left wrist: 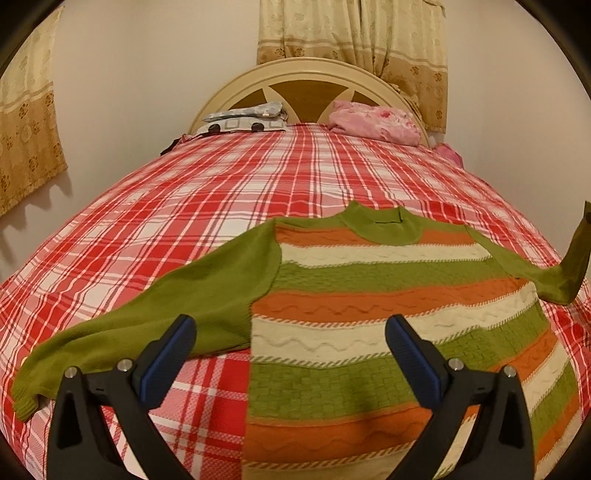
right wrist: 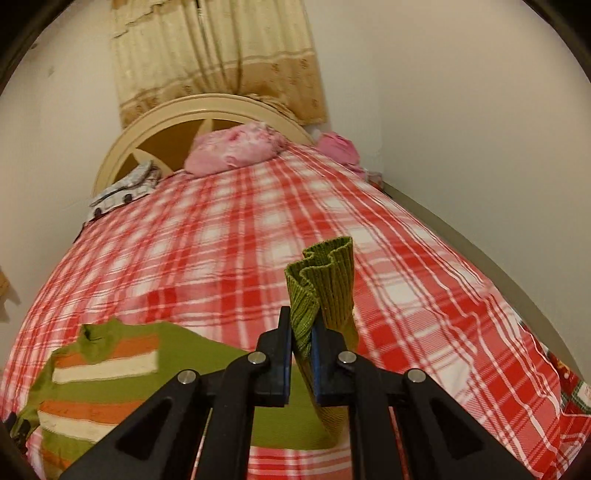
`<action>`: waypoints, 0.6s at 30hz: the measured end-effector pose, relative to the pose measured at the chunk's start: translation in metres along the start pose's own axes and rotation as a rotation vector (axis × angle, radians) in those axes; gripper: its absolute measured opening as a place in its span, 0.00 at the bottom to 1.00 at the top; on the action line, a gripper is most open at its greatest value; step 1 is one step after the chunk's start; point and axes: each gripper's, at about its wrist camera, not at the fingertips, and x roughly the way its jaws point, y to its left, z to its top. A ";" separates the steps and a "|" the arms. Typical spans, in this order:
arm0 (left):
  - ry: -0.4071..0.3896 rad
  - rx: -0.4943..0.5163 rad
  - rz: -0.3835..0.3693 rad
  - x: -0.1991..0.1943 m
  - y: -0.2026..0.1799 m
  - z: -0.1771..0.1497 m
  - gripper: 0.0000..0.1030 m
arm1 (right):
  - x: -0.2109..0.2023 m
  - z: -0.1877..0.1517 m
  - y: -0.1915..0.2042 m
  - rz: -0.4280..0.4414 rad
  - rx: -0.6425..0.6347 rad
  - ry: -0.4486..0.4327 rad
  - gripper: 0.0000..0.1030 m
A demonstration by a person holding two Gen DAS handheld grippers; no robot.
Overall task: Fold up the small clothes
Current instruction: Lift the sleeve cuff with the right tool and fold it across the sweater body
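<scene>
A small sweater (left wrist: 369, 288) with green, orange and cream stripes and green sleeves lies flat on the red plaid bed, neck toward the headboard. My left gripper (left wrist: 290, 328) is open and empty, hovering above the sweater's lower left body. The left sleeve (left wrist: 147, 314) lies stretched out to the left. My right gripper (right wrist: 302, 339) is shut on the ribbed cuff of the right sleeve (right wrist: 325, 280) and holds it lifted above the bed. In the left wrist view that sleeve (left wrist: 561, 277) rises at the far right. The sweater body (right wrist: 103, 369) shows at lower left in the right wrist view.
The red plaid bedspread (left wrist: 221, 192) covers the bed. A pink pillow (left wrist: 373, 120) and a grey patterned pillow (left wrist: 243, 118) lie by the curved headboard (left wrist: 306, 74). Walls close in on both sides; curtains (left wrist: 351, 29) hang behind.
</scene>
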 end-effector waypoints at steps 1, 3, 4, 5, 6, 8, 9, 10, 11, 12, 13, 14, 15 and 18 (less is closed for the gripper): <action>0.001 -0.005 -0.001 0.000 0.003 -0.001 1.00 | -0.002 0.002 0.007 0.009 -0.008 -0.005 0.08; 0.003 -0.017 -0.004 -0.001 0.008 -0.002 1.00 | -0.007 0.006 0.026 0.028 -0.034 -0.018 0.08; 0.004 -0.023 -0.005 -0.002 0.011 -0.003 1.00 | -0.009 0.008 0.038 0.040 -0.049 -0.026 0.08; 0.005 -0.028 -0.005 -0.002 0.014 -0.004 1.00 | -0.010 0.010 0.046 0.048 -0.059 -0.030 0.08; 0.005 -0.032 -0.005 -0.002 0.016 -0.005 1.00 | -0.012 0.011 0.054 0.057 -0.072 -0.036 0.07; 0.004 -0.045 -0.004 -0.003 0.022 -0.006 1.00 | -0.015 0.014 0.074 0.074 -0.101 -0.045 0.07; 0.003 -0.050 -0.005 -0.004 0.025 -0.007 1.00 | -0.016 0.014 0.085 0.085 -0.118 -0.049 0.07; 0.002 -0.056 -0.006 -0.005 0.028 -0.007 1.00 | -0.016 0.015 0.091 0.091 -0.127 -0.051 0.07; 0.000 -0.060 -0.006 -0.006 0.030 -0.007 1.00 | -0.017 0.015 0.100 0.101 -0.139 -0.053 0.07; -0.002 -0.065 -0.005 -0.006 0.033 -0.008 1.00 | -0.017 0.015 0.109 0.111 -0.149 -0.054 0.07; -0.003 -0.068 -0.004 -0.007 0.035 -0.008 1.00 | -0.017 0.016 0.116 0.119 -0.155 -0.056 0.07; -0.004 -0.069 -0.002 -0.007 0.037 -0.008 1.00 | -0.017 0.017 0.125 0.129 -0.163 -0.058 0.07; -0.006 -0.070 0.000 -0.007 0.038 -0.009 1.00 | -0.018 0.018 0.134 0.141 -0.171 -0.060 0.07; -0.005 -0.080 -0.002 -0.007 0.044 -0.011 1.00 | -0.020 0.020 0.161 0.177 -0.200 -0.068 0.07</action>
